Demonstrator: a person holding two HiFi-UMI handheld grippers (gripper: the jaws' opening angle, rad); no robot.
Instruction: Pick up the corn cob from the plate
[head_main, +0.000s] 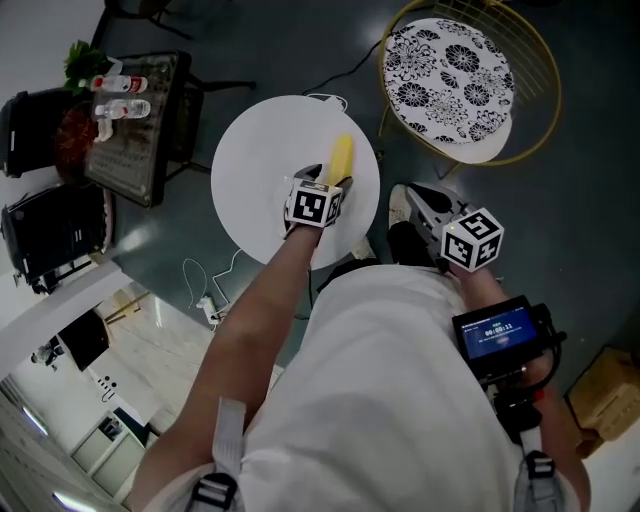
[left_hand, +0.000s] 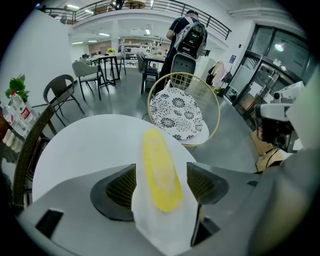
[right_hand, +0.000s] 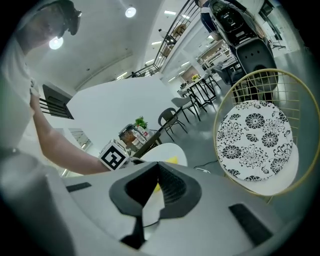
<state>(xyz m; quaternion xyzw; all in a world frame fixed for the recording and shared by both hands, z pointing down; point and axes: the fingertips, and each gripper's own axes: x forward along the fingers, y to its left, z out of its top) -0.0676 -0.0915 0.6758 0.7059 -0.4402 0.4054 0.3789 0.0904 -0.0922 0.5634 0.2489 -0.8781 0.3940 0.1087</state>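
1. Corn cob (head_main: 341, 160): a pale yellow, tapering spindle lying flat on the round white table (head_main: 255, 170), toward its far side. Its near end sits between the jaws of the left gripper (head_main: 328, 180).
2. The left gripper's fingers are spread wide. In its own view the cob (left_hand: 160, 172) runs lengthwise down the gap with a sliver of white on either side, so the dark ribbed pads (left_hand: 125, 187) do not press on it.
3. The right gripper (head_main: 415, 205) hangs off the table's edge, over the dark floor. In its own view the fingertips are pressed together with nothing between them.
4. The head view alone gives the layout: table, both grippers, and a chair (head_main: 450, 75) just beyond. The left gripper view shows the cob close up, but its surface looks smooth and waxy and the kernels are too blurred to make out. The right gripper view catches only a scrap of yellow (right_hand: 173, 160) past its own jaws.
5. The table top is matte and plain. The chair has a thin gold wire frame and a round cushion in a black-and-white flower print. The gripper bodies are smooth grey plastic.
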